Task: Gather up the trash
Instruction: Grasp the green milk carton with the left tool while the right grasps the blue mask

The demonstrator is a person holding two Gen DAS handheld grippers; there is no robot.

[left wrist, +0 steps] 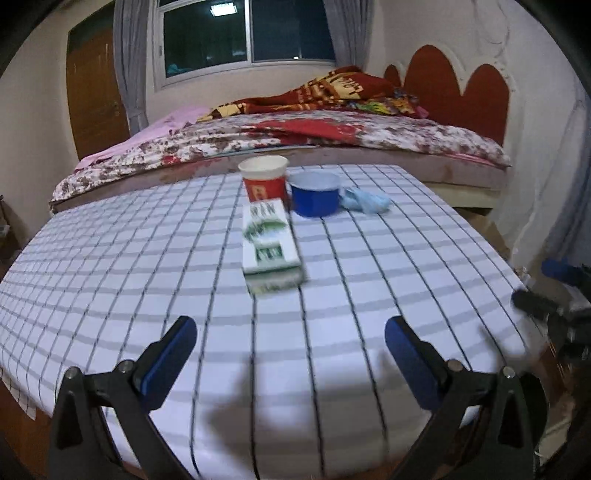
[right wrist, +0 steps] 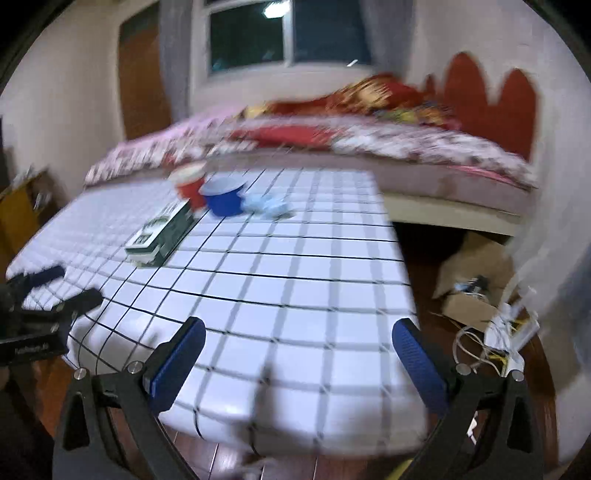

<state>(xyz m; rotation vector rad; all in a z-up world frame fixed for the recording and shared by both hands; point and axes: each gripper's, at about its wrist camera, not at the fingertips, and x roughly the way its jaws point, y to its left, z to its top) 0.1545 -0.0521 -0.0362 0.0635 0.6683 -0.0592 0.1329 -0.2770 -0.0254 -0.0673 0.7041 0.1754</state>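
Table (left wrist: 110, 280): covered by a white cloth with a dark grid, standing just in front of a bed (left wrist: 369, 136).

Item 1, paper cup (left wrist: 264, 181): red body, white rim, upright, near the far edge of the table. Also seen, blurred, in the right wrist view (right wrist: 189, 182).

Item 2, blue bowl (left wrist: 314, 194): white inside, upright, just beside the cup on its right; whether the two touch cannot be told. Right wrist view (right wrist: 223, 197).

Item 3, crumpled pale-blue wad (left wrist: 364, 201): lying just right of the bowl on the cloth; material unclear, possibly tissue or thin plastic. Right wrist view (right wrist: 267, 206).

Item 4, green-and-white carton (left wrist: 269, 245): flat box lying on its broad face, long axis running from the cup toward the near edge, its far end close to the cup's foot. Print blurred, unreadable. Right wrist view (right wrist: 159, 230).

Left gripper (left wrist: 290, 332): fingers spread wide, blue pads facing each other, holding nothing, above the near part of the table, aimed at the carton, well short of it.

Right gripper (right wrist: 299, 338): fingers likewise wide apart, empty, above the near right corner of the table, all four items well ahead and to its left.

Floor right of table: cardboard box (right wrist: 469, 291) and loose white cables (right wrist: 506, 332).

Background: window (left wrist: 247, 33), grey curtains, red scalloped headboard (left wrist: 454, 81).
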